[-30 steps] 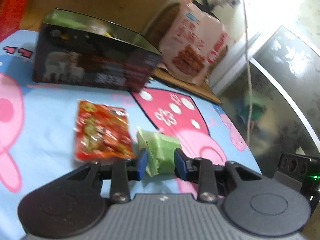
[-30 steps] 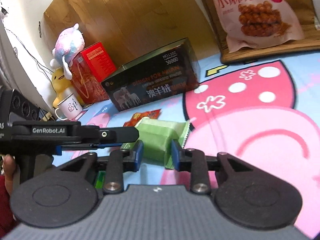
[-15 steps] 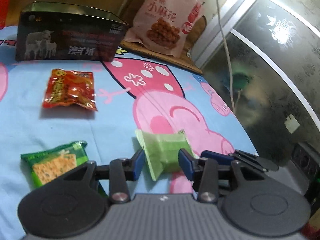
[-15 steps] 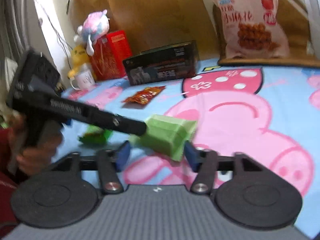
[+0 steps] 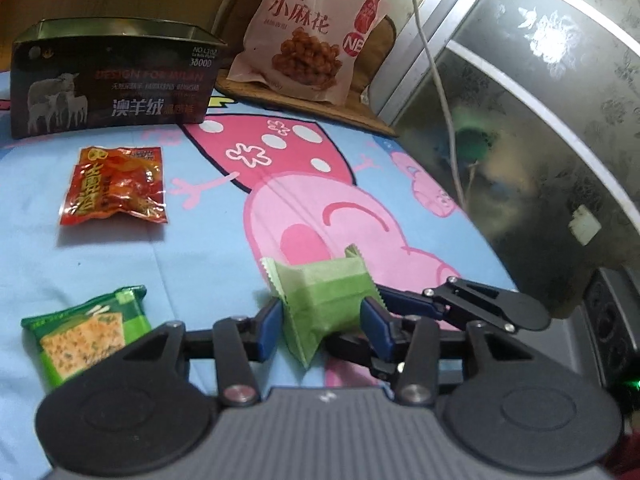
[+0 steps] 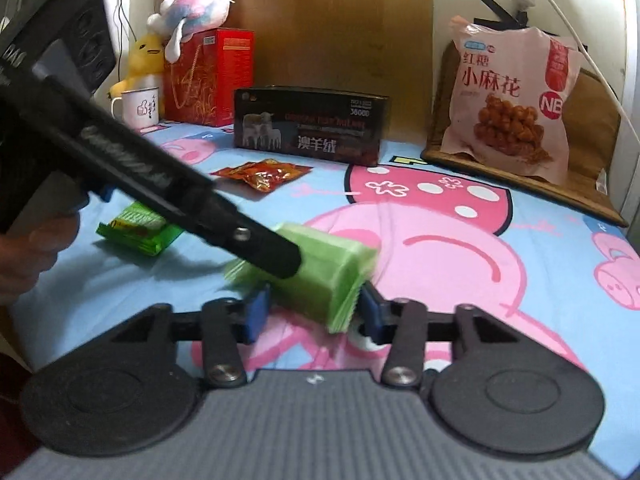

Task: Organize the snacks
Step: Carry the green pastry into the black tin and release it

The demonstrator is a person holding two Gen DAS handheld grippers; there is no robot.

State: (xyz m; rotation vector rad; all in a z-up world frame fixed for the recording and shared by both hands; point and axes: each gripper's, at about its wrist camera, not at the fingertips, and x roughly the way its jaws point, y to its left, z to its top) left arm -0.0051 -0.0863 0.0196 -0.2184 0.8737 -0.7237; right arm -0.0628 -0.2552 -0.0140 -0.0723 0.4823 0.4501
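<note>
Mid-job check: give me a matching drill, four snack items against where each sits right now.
Items:
1. light green packet
2. red packet
3. green cracker pack
4. pink snack bag

Places:
A. propped upright on the brown cushion
B. flat on the sheet below the dark box
C. between the left tongs
D. on the sheet, left of those tongs

Pairs: 1-C, 2-B, 3-D, 4-A

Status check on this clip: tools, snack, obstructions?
Left tool shut on light-green packet. Right tool open around it. Path to dark box looks unobstructed.
</note>
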